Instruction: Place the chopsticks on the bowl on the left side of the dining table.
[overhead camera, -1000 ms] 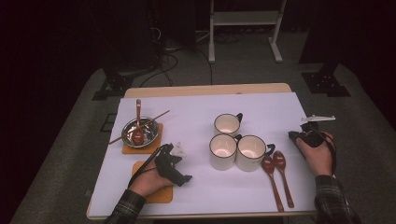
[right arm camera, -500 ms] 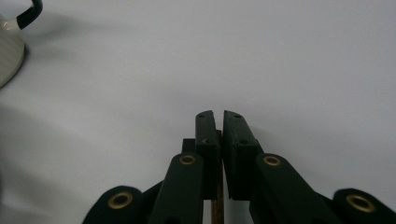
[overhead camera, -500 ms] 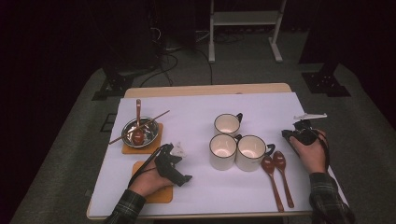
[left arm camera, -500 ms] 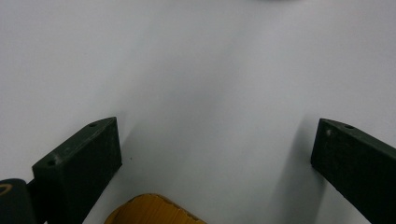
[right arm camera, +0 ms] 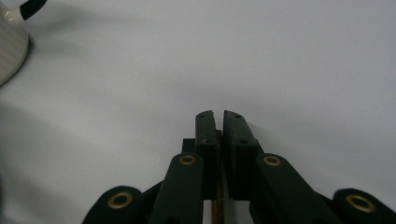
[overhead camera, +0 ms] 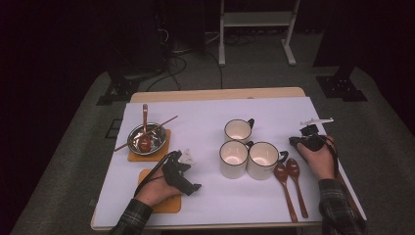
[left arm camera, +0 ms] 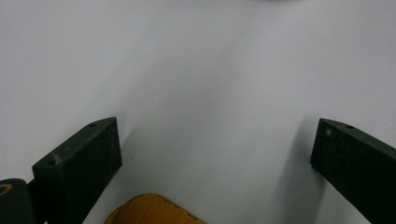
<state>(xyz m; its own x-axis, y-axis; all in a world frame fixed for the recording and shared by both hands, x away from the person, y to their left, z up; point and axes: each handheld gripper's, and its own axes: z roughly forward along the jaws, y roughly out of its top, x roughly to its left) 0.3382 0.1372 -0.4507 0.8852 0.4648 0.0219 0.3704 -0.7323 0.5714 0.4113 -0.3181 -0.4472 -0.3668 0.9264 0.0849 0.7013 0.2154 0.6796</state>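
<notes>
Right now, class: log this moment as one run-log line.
left gripper: open, above white table | right gripper: shut, empty | nearest: two brown wooden spoons, three white mugs

Surface (overhead camera: 205, 117): matt white covering, smooth and paper-like, over a pale wood top whose bare strip shows along the far edge.
3 mugs (overhead camera: 234, 157): glossy cream glaze, enamel-like, with dark rims and handles.
2 spoons (overhead camera: 288, 183) near the right edge: reddish-brown wood, polished sheen.
Bowl (overhead camera: 147, 138) near the left edge: shiny bare metal, holding a dark wooden spoon and thin wooden sticks.
2 coasters (overhead camera: 164, 203): orange-brown wood, fine grain, satin.
Left hand-held gripper (left arm camera: 219, 158), right hand-held gripper (right arm camera: 219, 114): matt black plastic; finely textured pads, brass-coloured rivets on the right one.
Sleeves: checked woven cloth.
</notes>
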